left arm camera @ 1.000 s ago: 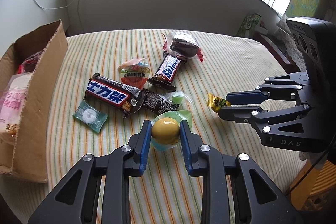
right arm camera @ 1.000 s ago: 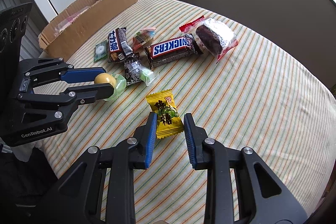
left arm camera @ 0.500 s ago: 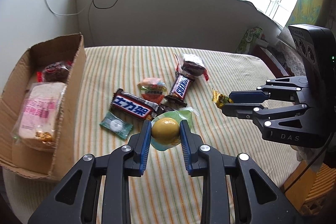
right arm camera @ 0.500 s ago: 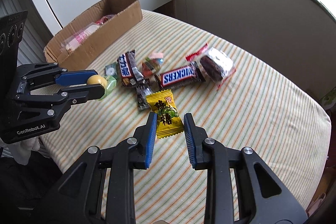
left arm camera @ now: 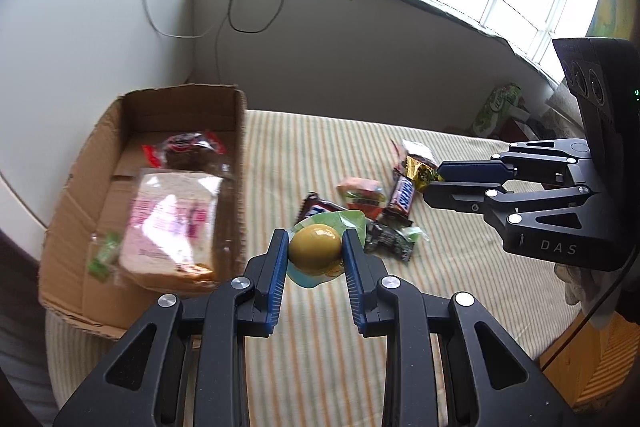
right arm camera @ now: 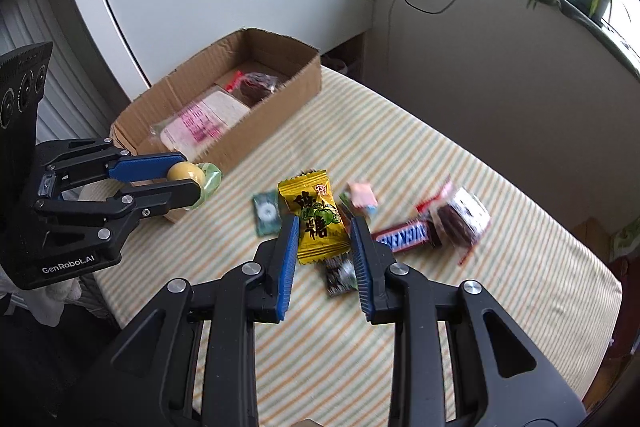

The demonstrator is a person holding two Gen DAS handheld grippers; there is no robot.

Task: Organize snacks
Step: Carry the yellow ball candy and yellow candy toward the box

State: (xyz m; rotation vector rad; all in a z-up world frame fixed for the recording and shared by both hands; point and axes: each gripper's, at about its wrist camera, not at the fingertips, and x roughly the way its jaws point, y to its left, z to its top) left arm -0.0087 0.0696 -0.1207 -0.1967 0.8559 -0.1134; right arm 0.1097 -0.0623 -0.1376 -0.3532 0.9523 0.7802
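While the left view shows the box [left arm camera: 236,147] holding bread [left arm camera: 172,223], only the right view shows the mint [right arm camera: 265,213] on the table [right arm camera: 500,287]. Left gripper [left arm camera: 314,255] pinches a jelly cup [left arm camera: 314,251] beside the box; right gripper [right arm camera: 325,241] pinches a yellow candy [right arm camera: 316,219] above the table.

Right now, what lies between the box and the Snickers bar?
In the right wrist view, striped cloth with a green mint and pink candy separates box from Snickers.

Left claw [left arm camera: 315,254] grips a yellow jelly cup [left arm camera: 315,250] (lifted) — cardboard box [left arm camera: 230,163] just left.
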